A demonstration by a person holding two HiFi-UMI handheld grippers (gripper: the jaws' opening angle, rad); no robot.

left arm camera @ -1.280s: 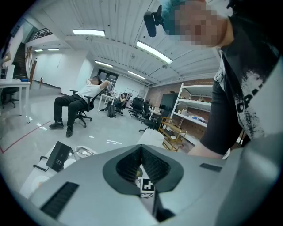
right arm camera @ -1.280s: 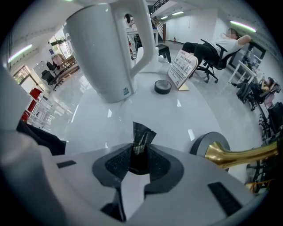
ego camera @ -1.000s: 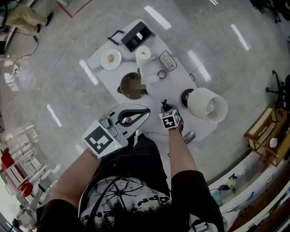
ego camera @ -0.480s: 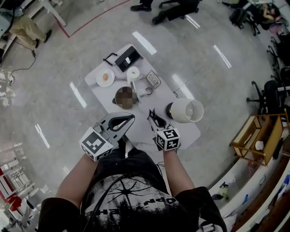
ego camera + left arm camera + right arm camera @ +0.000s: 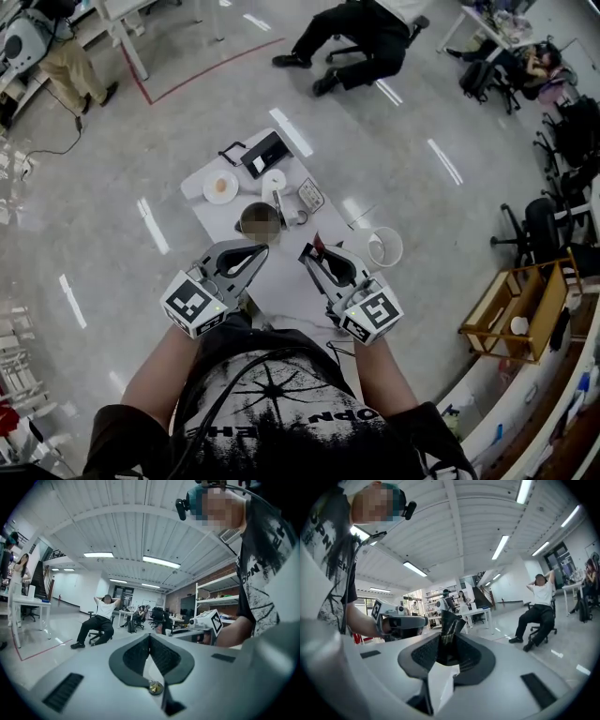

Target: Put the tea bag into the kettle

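My right gripper [image 5: 307,255] [image 5: 449,637] is shut on a dark tea bag packet [image 5: 451,626] that sticks up from between its pads, with a white paper tag [image 5: 440,681] hanging below. Both grippers are raised and look out over the room. In the head view the tea bag [image 5: 315,247] shows at the right gripper's tips, near the table's [image 5: 281,281] near side. The round metal kettle [image 5: 246,223] stands on the table just beyond the grippers. The left gripper [image 5: 263,249] [image 5: 150,639] is shut, its tips meeting with nothing between them.
On the small white table lie a plate [image 5: 220,187], a white roll [image 5: 274,180], a black case [image 5: 263,153], a small box [image 5: 310,194] and a white round tub [image 5: 380,247] at the right edge. A person [image 5: 361,42] sits on a chair beyond. Wooden crate [image 5: 514,314] at right.
Both grippers have lifted away from the table and closer to me. The right one came up with the tea bag in its jaws. The table now looks smaller and farther.
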